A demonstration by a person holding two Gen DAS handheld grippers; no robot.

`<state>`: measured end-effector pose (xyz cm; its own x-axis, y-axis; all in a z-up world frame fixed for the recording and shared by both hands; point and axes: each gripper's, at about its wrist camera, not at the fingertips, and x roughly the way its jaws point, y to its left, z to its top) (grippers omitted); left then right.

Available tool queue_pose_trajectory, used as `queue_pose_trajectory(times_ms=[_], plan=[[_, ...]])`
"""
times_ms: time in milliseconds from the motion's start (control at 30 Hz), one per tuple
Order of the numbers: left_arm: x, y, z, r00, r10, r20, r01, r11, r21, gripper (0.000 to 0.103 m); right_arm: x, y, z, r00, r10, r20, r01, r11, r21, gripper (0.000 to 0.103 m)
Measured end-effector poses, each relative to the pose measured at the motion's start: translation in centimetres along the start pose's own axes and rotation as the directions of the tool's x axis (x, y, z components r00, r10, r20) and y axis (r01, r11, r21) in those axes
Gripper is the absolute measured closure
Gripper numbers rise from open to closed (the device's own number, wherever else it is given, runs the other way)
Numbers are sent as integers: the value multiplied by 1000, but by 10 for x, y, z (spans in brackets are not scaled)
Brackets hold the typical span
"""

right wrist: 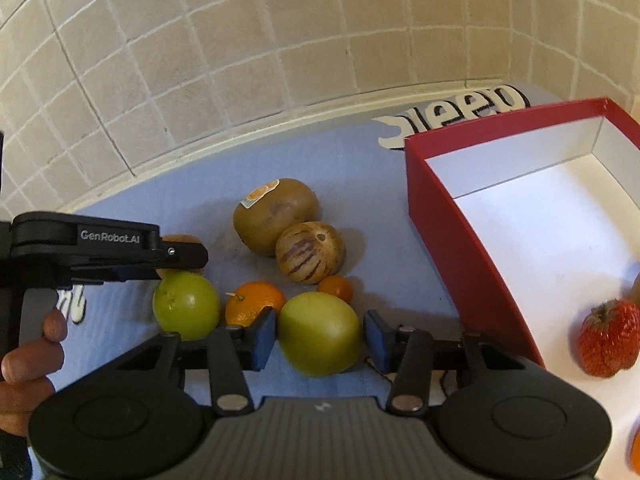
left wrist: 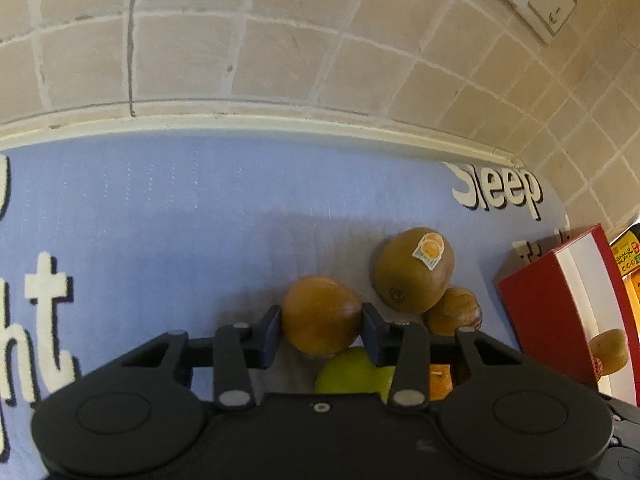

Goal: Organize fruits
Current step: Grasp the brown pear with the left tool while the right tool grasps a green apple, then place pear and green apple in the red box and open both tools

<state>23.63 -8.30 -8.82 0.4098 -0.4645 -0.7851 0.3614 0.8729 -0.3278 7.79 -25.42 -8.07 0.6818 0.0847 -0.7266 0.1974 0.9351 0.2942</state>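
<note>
My left gripper (left wrist: 322, 330) is shut on a brown fruit (left wrist: 322, 314), with both pads touching its sides just above the blue mat (left wrist: 160, 220). My right gripper (right wrist: 320, 334) is around a yellow-green fruit (right wrist: 320, 332); the left pad touches it, the right pad stands slightly apart. A stickered kiwi (right wrist: 276, 214), a striped fruit (right wrist: 310, 252), an orange (right wrist: 254, 306), a small orange fruit (right wrist: 336, 288) and a green fruit (right wrist: 186, 310) lie on the mat. The left gripper shows at the left of the right wrist view (right wrist: 176, 256).
A red box with a white inside (right wrist: 460, 240) stands at the right and holds a strawberry (right wrist: 608, 338) and other fruit at its edge. It also shows in the left wrist view (left wrist: 560, 312). A tiled wall (right wrist: 280, 40) rises behind the mat.
</note>
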Motion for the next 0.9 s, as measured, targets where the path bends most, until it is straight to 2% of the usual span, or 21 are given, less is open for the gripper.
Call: queue_pose_trajectory(times_ms=[167, 300, 400, 533, 600, 633, 733, 900], plan=[[-29, -23, 6, 997, -27, 77, 22, 997, 69, 54, -27, -1, 5, 999, 39, 37, -40, 999, 21, 54], [-61, -61, 19, 981, -116, 157, 86, 979, 183, 55, -76, -5, 26, 985, 52, 166, -55, 998, 13, 54], [-83, -103, 34, 956, -209, 205, 143, 945, 295, 55, -113, -22, 50, 959, -1, 282, -4, 1000, 18, 54], [-91, -152, 50, 921, -335, 200, 243, 894, 377, 54, -154, -69, 84, 905, -112, 411, 77, 992, 102, 54], [-77, -176, 52, 912, -376, 167, 278, 862, 423, 54, -158, -96, 94, 897, -160, 411, 105, 983, 153, 54], [-65, -188, 50, 917, -372, 143, 278, 854, 439, 54, -155, -108, 95, 899, -177, 400, 116, 978, 173, 54], [-23, -213, 38, 932, -360, 37, 303, 831, 466, 54, -132, -143, 96, 923, -220, 315, 148, 960, 237, 54], [40, -240, 15, 949, -300, -96, 305, 804, 510, 54, -86, -184, 84, 961, -212, 178, 145, 933, 329, 54]])
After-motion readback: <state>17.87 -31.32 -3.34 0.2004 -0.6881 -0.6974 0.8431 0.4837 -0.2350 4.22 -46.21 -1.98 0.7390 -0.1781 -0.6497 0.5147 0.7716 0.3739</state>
